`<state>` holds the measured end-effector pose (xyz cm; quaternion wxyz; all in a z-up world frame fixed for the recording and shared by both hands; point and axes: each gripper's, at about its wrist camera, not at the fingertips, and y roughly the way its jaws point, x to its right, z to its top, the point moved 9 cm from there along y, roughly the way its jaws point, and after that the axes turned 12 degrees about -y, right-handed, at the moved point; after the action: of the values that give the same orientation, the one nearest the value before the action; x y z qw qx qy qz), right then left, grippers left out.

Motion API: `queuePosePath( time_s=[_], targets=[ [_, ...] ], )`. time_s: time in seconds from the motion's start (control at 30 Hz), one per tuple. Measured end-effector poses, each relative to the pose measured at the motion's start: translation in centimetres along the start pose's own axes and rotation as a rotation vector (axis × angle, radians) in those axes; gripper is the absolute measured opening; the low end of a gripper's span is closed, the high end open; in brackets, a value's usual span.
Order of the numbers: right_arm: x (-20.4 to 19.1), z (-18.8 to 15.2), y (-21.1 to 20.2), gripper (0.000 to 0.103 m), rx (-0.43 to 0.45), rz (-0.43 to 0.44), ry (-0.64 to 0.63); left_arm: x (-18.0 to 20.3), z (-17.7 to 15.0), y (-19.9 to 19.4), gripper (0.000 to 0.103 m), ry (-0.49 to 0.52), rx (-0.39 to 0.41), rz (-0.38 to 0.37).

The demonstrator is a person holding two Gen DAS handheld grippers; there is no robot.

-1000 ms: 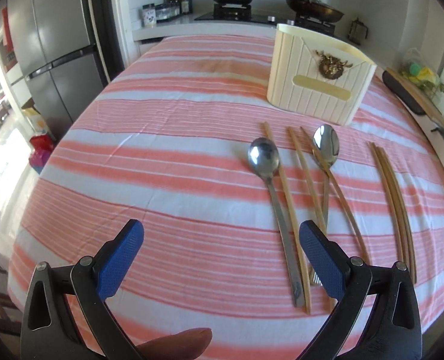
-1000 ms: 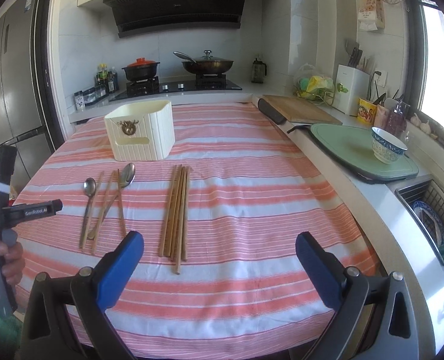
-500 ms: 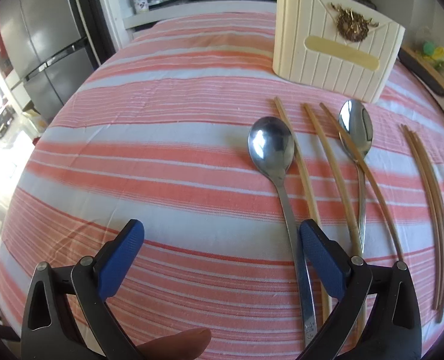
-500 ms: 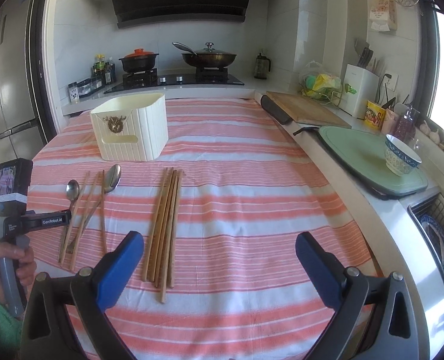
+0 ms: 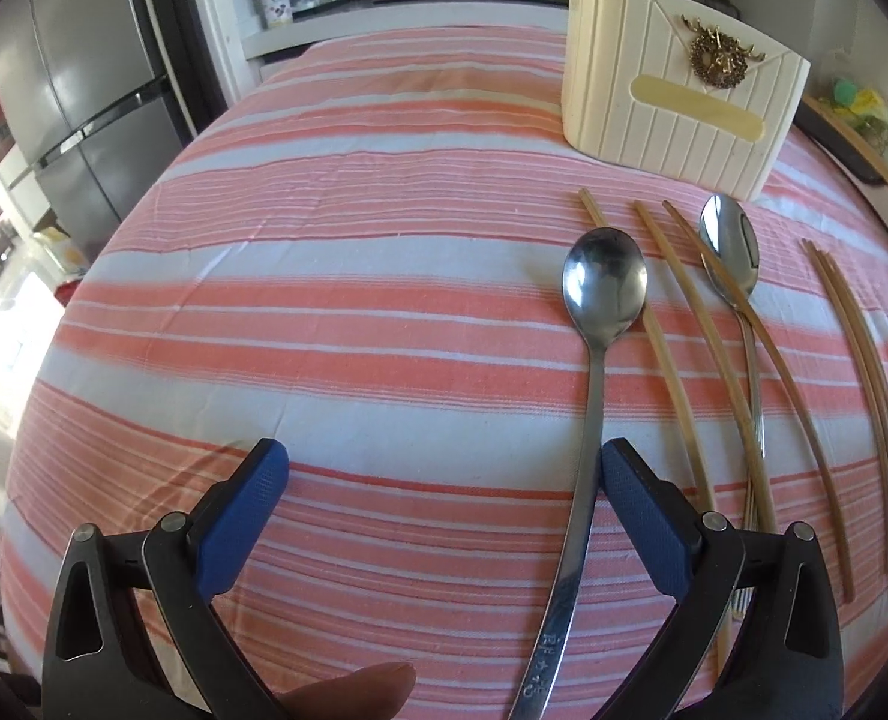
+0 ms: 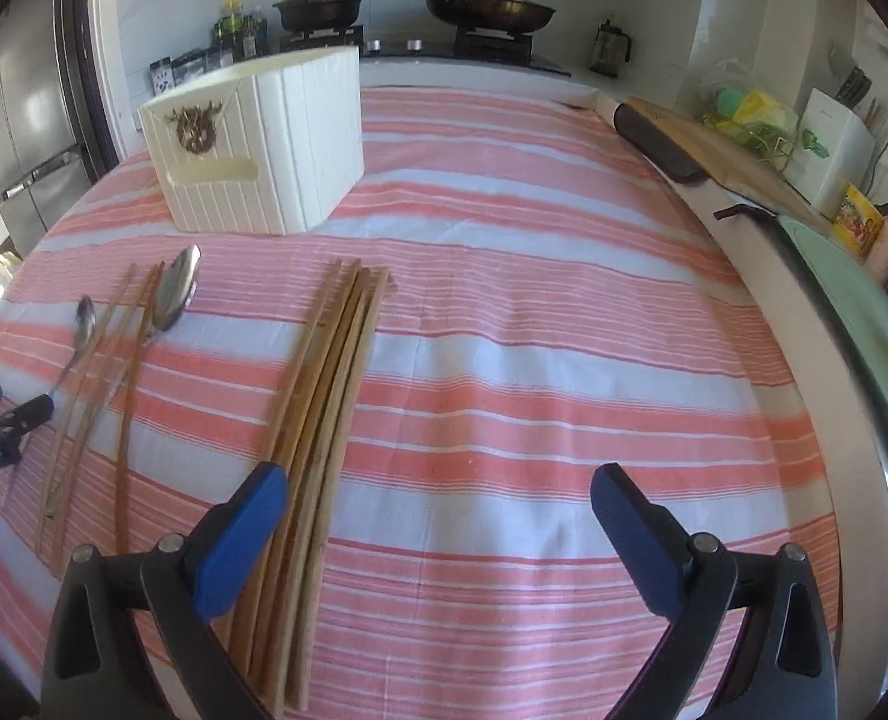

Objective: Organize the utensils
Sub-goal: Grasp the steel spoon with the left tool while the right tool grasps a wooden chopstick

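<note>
I am holding the left gripper (image 5: 441, 483) with its blue pads spread wide, low over the striped tablecloth (image 5: 324, 312). The nearer spoon (image 5: 597, 360) is lying with its long axis running near to far, bowl pointing away toward the cream utensil box (image 5: 678, 102), and its handle is passing just inside the right pad (image 5: 645, 516) (touching or not, I cannot tell). Stamped characters are showing on the handle's near end, too distorted for me to read. Right of it, three loose chopsticks (image 5: 714, 336) are fanning out, one crossing over the second spoon (image 5: 731, 255), whose bowl also points far.

The right gripper (image 6: 438, 507) is likewise gaping, clamped on nothing. Only its view is showing the bundle of chopsticks (image 6: 324, 396) in full, lying near to far and slightly tilted, its near ends running under the left pad (image 6: 234, 543). It is also showing the stove with the red-lidded pot (image 6: 321, 6) and the pan (image 6: 489, 9), the cutting board (image 6: 720, 150), and the left tool at the left edge.
</note>
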<state>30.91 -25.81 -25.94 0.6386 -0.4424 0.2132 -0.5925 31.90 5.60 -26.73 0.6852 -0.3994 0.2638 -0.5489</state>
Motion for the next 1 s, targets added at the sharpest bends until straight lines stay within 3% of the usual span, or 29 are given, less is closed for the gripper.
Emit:
queuePosePath(
  time_s=[0.5,0.67,0.77,0.87,0.93,1.0],
  targets=[
    [0.8,-1.6,2.0,0.103,-0.107,0.05,-0.014,-0.2,-0.2,0.3,0.103,0.021,-0.005,-0.035],
    [0.6,-0.6,2.4,0.102,-0.097,0.032,-0.024,-0.2,-0.4,0.3,0.103,0.006,-0.002,-0.019],
    [0.9,-0.5,2.2,0.101,-0.091,0.013,-0.093,-0.3,-0.8,0.1,0.103,0.094,-0.049,-0.066],
    [1.9,-1.5,1.8,0.101,-0.152,0.012,-0.111,-1.2,-1.0,0.2,0.103,0.102,-0.113,-0.084],
    [1.4,-1.5,1.6,0.085,-0.174,0.075,-0.106,-0.7,-0.8,0.4,0.103,0.126,-0.112,-0.09],
    [0.1,-0.8,1.7,0.061,-0.176,0.141,-0.126,0.8,-0.1,0.8,0.102,0.167,-0.1,-0.101]
  ],
)
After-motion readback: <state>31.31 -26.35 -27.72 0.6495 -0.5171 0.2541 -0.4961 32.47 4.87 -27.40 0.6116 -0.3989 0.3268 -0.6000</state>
